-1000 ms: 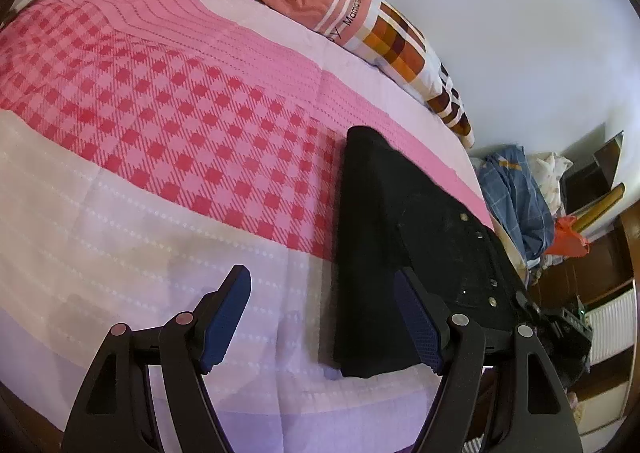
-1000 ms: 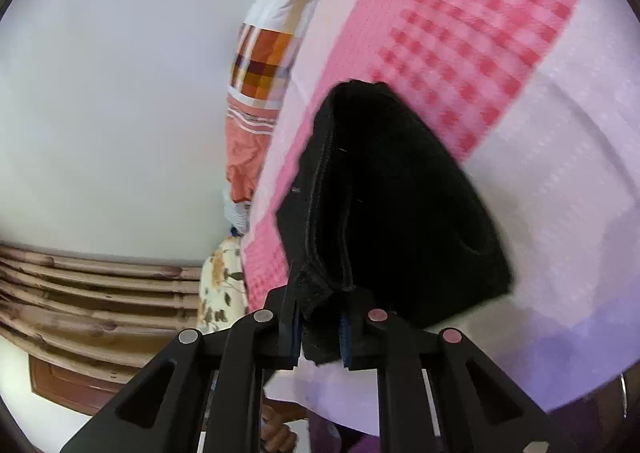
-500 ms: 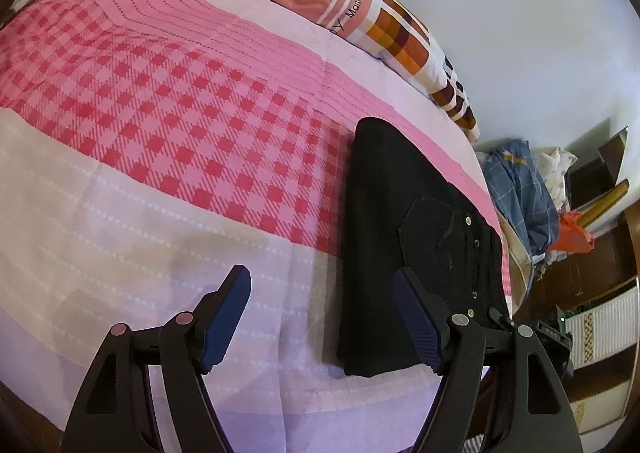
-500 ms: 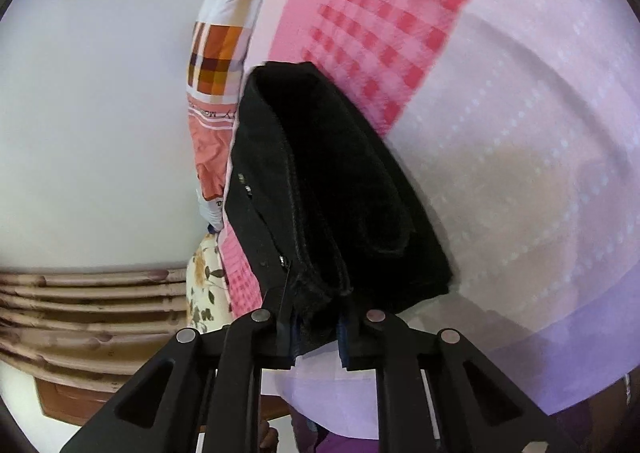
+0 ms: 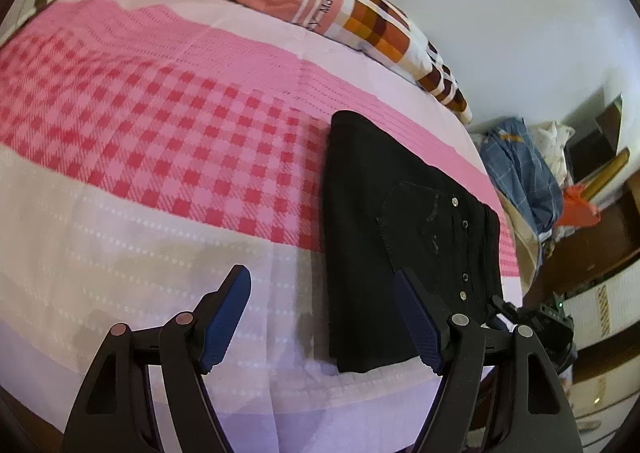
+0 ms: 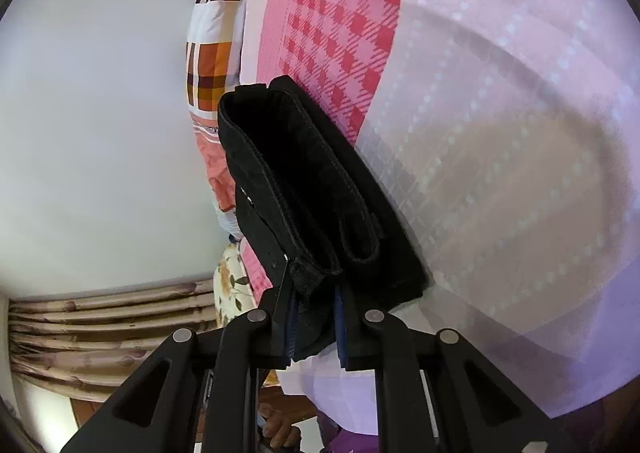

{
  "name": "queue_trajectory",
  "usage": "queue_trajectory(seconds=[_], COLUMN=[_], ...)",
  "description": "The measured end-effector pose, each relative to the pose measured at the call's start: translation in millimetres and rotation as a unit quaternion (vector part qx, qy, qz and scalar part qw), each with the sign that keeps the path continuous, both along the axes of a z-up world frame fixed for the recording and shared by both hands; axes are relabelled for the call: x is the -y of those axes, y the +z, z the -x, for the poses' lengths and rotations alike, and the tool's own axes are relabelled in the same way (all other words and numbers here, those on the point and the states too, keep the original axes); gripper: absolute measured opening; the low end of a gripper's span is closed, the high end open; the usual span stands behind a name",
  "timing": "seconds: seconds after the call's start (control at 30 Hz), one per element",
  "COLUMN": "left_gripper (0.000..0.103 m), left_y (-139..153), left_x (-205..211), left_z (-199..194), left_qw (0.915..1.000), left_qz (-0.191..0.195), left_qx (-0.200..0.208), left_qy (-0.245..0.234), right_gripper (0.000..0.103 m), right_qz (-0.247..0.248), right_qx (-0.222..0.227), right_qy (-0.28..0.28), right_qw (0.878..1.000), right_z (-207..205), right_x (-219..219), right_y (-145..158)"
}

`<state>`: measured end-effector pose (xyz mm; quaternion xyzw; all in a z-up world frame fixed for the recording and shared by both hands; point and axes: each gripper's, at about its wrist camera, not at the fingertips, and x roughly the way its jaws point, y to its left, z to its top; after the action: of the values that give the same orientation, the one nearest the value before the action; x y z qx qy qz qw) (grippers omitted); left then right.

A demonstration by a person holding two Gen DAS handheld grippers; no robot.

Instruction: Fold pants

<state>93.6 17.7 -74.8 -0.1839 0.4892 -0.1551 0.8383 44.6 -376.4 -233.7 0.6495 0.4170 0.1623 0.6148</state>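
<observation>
- Folded black pants (image 5: 404, 229) lying flat near the bed's edge at about 3 o'clock in the left wrist view, on a pink checked bedsheet (image 5: 160, 141); studded pocket facing up.
- Left gripper (image 5: 322, 321) hovering wide apart and empty, right pad overlapping the bundle's near edge.
- Right gripper (image 6: 314, 327) clamped tight on the thick stacked corner of the pants (image 6: 312, 205) at 6 o'clock of its own view.
- Judged heavy, stiff-ish denim-like cloth: layers holding their shape, unlikely to slip, best taken at the thick folded edge or waistband where several plies stack.
- Compared with a second ago: bundle lowered from a raised, tented pose to flat contact with the sheet; right gripper's hold unchanged, left gripper's spread unchanged.
- Patchwork quilt (image 5: 360, 17) bunched along the wall at 12 o'clock; blue plaid clothing (image 5: 520, 173) heaped beyond the bed at 3 o'clock.
</observation>
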Motion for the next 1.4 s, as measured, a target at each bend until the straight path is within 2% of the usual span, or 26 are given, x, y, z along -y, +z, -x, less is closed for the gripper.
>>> queue_trajectory(seconds=[0.1, 0.27, 0.4, 0.47, 0.53, 0.6, 0.67, 0.73, 0.8, 0.93, 1.07, 1.23, 1.4], left_gripper=[0.075, 0.075, 0.075, 0.075, 0.075, 0.075, 0.075, 0.075, 0.075, 0.075, 0.075, 0.075, 0.075], left_y=[5.4, 20.7, 25.7, 25.5, 24.4, 23.8, 24.0, 23.4, 22.4, 21.0, 20.2, 19.6, 16.6], left_x=[9.5, 30.5, 43.1, 47.2, 49.9, 51.6, 53.2, 53.0, 50.6, 49.6, 58.7, 68.2, 75.9], left_z=[0.4, 2.1, 1.2, -0.3, -1.5, -2.1, -2.9, -3.9, -6.7, -12.8, -20.2, -22.5, -25.3], left_qw=[0.9996, 0.9962, 0.9933, 0.9920, 0.9911, 0.9907, 0.9902, 0.9903, 0.9913, 0.9920, 0.9880, 0.9835, 0.9796], left_qz=[-0.016, -0.051, -0.062, -0.070, -0.074, -0.073, -0.074, -0.070, -0.060, -0.058, -0.096, -0.118, -0.140], left_qx=[0.012, 0.050, 0.069, 0.074, 0.077, 0.080, 0.084, 0.086, 0.085, 0.083, 0.089, 0.101, 0.104], left_qy=[-0.018, -0.051, -0.069, -0.075, -0.080, -0.082, -0.083, -0.083, -0.080, -0.075, -0.082, -0.092, -0.100], right_gripper=[0.013, 0.016, 0.018, 0.020, 0.022, 0.023, 0.028, 0.047, 0.055, 0.056, 0.057, 0.064, 0.065], right_qz=[-0.024, -0.021, -0.003, 0.053, 0.136, 0.250, 0.329, 0.363, 0.368, 0.379, 0.390, 0.398, 0.399], right_qx=[-0.002, 0.001, 0.001, 0.007, 0.021, 0.041, 0.062, 0.083, 0.099, 0.094, 0.085, 0.072, 0.061], right_qy=[-0.003, -0.001, -0.006, -0.009, -0.010, 0.002, 0.019, 0.031, 0.033, 0.040, 0.049, 0.050, 0.059], right_qw=[1.000, 1.000, 1.000, 0.999, 0.990, 0.967, 0.942, 0.927, 0.924, 0.920, 0.916, 0.913, 0.913], right_z=[2.8, 4.3, 10.4, 12.8, 10.9, 6.6, 1.1, -4.8, -10.6, -24.0, -29.3, -36.5, -44.3], right_x=[2.9, 5.3, 14.3, 18.5, 19.8, 12.8, 0.6, -10.7, -16.4, -25.7, -30.8, -29.9, -30.8], right_y=[-5.2, -0.4, 7.0, 23.2, 45.5, 74.0, 95.3, 108.8, 115.1, 115.8, 111.8, 106.4, 100.1])
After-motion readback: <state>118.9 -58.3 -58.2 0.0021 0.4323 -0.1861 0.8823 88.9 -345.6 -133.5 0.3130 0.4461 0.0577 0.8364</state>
